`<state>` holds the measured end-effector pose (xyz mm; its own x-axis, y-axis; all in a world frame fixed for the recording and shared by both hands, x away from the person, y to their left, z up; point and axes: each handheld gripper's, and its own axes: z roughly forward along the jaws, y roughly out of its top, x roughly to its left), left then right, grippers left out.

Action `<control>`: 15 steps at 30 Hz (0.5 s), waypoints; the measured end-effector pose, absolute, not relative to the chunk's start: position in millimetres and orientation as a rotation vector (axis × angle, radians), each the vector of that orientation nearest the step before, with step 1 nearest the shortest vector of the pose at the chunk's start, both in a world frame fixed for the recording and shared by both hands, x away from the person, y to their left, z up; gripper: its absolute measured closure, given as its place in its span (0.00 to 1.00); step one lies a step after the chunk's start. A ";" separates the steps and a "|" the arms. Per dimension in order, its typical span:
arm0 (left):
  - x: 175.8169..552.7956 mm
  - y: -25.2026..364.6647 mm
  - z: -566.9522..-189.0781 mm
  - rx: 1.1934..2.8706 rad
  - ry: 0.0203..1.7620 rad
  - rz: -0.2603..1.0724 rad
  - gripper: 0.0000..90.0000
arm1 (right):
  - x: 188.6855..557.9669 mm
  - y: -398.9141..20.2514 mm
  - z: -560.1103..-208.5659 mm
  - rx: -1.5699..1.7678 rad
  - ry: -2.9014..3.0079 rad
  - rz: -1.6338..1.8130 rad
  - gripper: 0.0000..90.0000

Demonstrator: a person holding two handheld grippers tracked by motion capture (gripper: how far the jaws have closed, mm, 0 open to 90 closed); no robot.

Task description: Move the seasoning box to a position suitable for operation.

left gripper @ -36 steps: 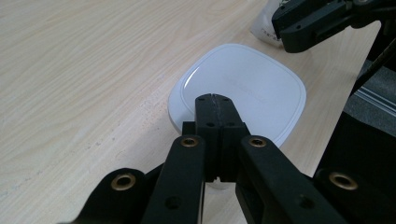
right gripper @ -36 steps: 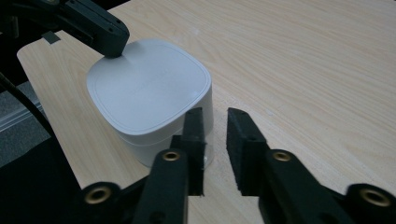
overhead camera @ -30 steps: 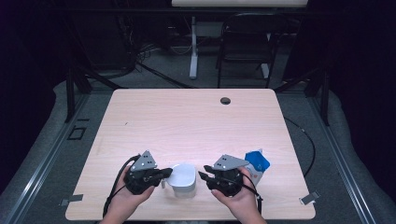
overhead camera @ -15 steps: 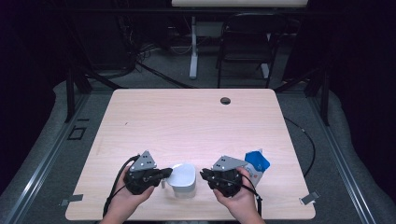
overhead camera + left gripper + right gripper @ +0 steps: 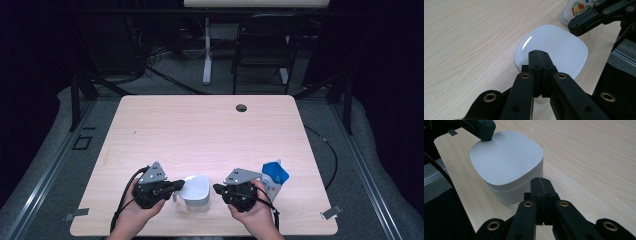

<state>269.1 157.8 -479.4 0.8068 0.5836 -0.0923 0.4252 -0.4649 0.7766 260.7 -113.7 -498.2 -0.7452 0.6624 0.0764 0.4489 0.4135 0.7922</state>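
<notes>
Table: white lidded tub sits near front edge, btwn both grippers. L gripper jaws pressed together, tip on lid. R gripper jaws just closed on nothing, beside tub – likely set to push, not pinch.

Pouch: a blue and white pack standing upright near the table's near right corner.
Table: light wood, bearing a dark round grommet at its far edge.
Chair: sitting beyond the table.
</notes>
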 end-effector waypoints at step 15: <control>269.3 161.3 -479.0 2.123 0.773 0.235 1.00 | 261.3 -110.2 -502.2 0.947 2.472 1.214 1.00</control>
<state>269.3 161.3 -479.0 0.7921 0.6020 -0.1013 0.4438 -0.4540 0.7726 261.3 -110.2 -502.2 -0.7650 0.6397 0.0750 0.4504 0.4480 0.7723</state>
